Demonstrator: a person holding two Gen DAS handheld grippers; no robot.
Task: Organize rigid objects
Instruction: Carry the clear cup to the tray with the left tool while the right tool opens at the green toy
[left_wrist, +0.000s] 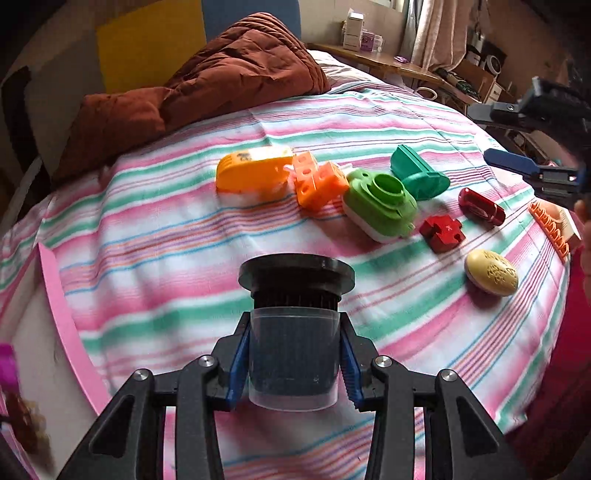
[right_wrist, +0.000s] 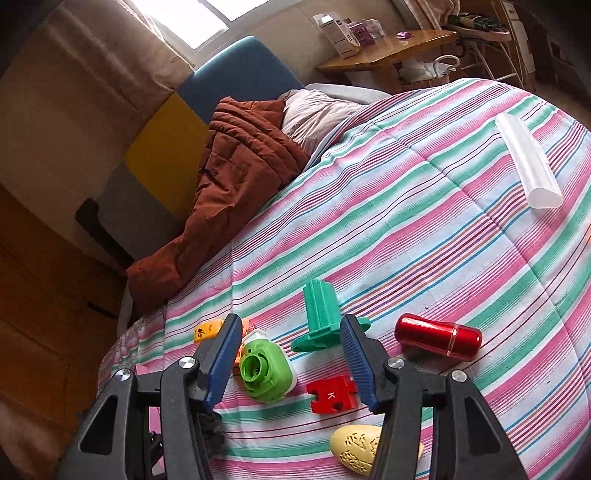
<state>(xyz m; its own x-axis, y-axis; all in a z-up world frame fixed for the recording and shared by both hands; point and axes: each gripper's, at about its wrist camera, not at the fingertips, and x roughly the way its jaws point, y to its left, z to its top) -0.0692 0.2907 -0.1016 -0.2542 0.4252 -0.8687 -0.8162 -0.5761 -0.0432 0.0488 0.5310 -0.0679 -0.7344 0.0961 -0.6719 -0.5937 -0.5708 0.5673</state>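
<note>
Plastic, stiff and slick: left tongs (left_wrist: 293, 354) pinch the clear cup (left_wrist: 293, 365) mid-wall, right tongs (right_wrist: 290, 363) gape empty.

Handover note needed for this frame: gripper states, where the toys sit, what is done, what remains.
Left hand-held gripper: shut on a black flanged cylinder in a clear plastic cup, held over the striped bedspread.
Right hand-held gripper: open, empty, hanging above the toys.
Lined up by colour: orange plastic blocks, light green ring-topped piece, dark green flanged piece, red puzzle block, red capsule, yellow egg.
Left: place the black piece; a white tube lies apart.
</note>
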